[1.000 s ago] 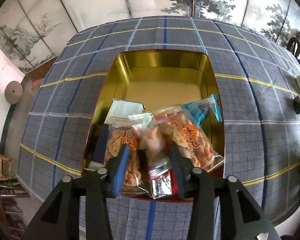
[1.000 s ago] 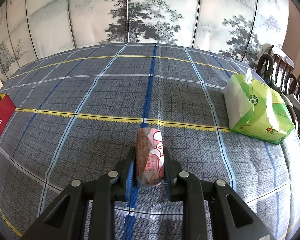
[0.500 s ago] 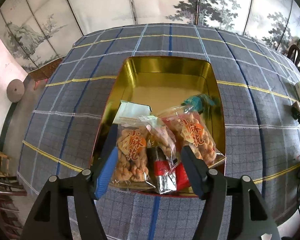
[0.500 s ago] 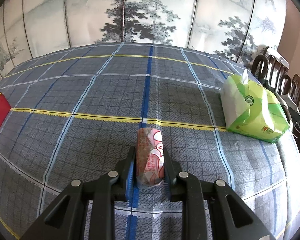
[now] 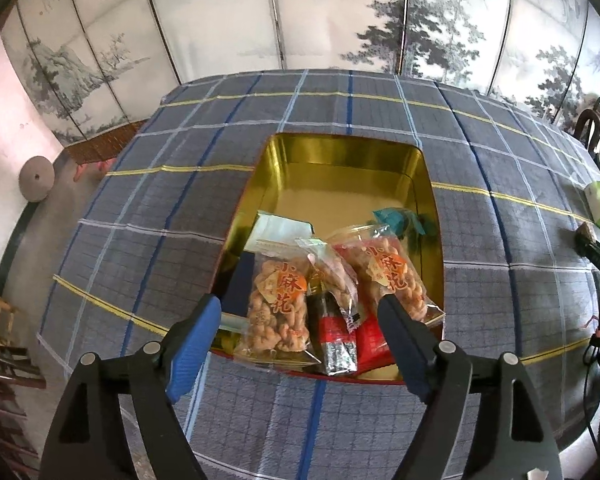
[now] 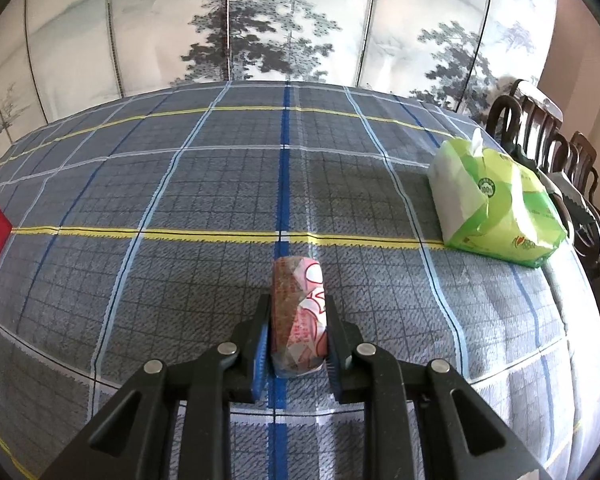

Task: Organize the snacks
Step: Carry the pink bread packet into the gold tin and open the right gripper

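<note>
Meanwhile, the left gripper (image 5: pixel 300 312) hangs spread wide above the tin (image 5: pixel 420 184) (snack bags (image 5: pixel 280 304) just ahead); the right gripper (image 6: pixel 296 312) pinches a wrapped snack (image 6: pixel 298 316).

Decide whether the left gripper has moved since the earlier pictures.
Yes. The left gripper has opened and backed away from the gold tin, leaving the snack packets inside.

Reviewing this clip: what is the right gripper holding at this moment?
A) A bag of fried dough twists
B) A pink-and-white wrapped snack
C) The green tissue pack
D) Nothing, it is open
B. In the right wrist view the right gripper is shut on the pink-and-white wrapped snack, while the green tissue pack lies apart on the tablecloth.
</note>
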